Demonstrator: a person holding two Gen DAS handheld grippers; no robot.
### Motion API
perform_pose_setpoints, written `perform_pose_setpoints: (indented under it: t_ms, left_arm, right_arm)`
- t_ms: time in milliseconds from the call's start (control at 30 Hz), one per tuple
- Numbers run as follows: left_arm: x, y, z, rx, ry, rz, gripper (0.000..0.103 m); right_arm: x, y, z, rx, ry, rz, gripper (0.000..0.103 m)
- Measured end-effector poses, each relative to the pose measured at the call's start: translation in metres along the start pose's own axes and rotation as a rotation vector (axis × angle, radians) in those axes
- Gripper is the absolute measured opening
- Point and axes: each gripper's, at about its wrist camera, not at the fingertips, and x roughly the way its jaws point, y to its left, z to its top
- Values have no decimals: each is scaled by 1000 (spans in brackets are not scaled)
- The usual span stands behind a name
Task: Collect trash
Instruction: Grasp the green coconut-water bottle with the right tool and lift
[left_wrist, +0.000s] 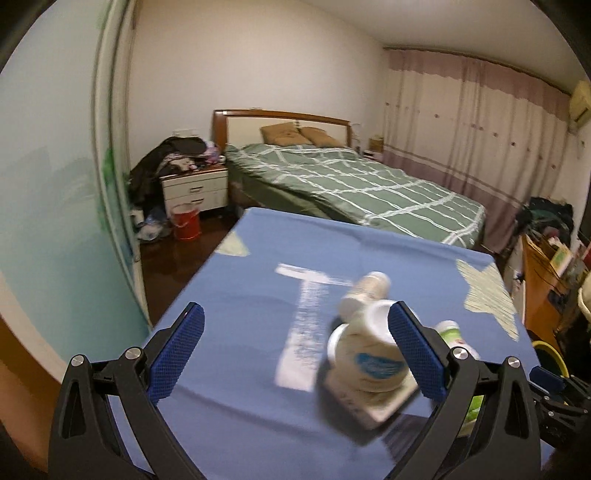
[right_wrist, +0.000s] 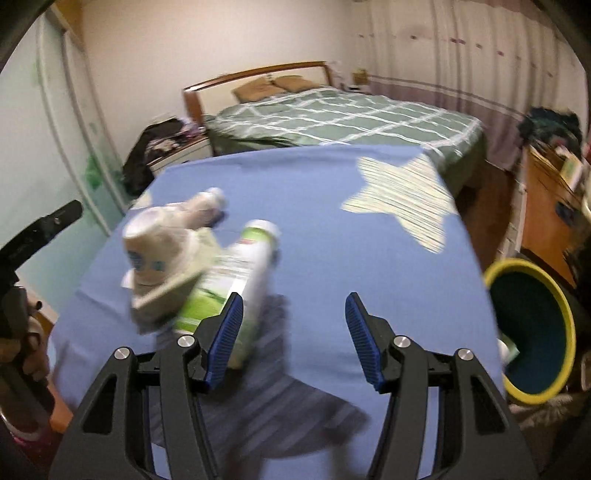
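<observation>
Trash sits in a small pile on the blue cloth-covered surface (right_wrist: 332, 236): a white crumpled plastic cup with a blue print (right_wrist: 159, 254), a white-and-green cylindrical plastic bottle lying on its side (right_wrist: 240, 273), a flattened pale carton (left_wrist: 373, 406) under the cup, and a small white bottle (right_wrist: 207, 206) behind them. In the right wrist view the pile is left of centre; in the left wrist view it is lower right.

The left gripper (left_wrist: 295, 354) has its fingers spread wide and empty; the cup is just beside the right finger, contact unclear through the blur. The right gripper (right_wrist: 293, 339) is partly open with nothing between its fingers; the green bottle is at the left finger.

Likely all light empties, thin-walled, crushable and slick. Best hold on the bottle is probably across mid-body; the cup by its rim or dented wall.

The yellow-rimmed dark bin (right_wrist: 532, 328) stands at the right edge, beside the surface.
</observation>
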Motion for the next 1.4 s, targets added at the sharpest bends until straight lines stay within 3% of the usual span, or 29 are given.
perform_pose_setpoints:
  t_ms: [233,500,700,1400]
  left_arm:
    - [0,21,-7,-20,11,12,98]
    - [10,13,-14,-28,37,-17,98]
    - [10,6,-16,-17,43,-23,98]
    - [4,-8,-18,1,45,-56,98]
  right_arm:
    - [23,32,-6,-5,61,39,56]
    - [43,48,-15,-19,94,5,60]
    - [49,47,-22,-27,113,-13,56]
    - [-23,14,22,31,-105,15,53]
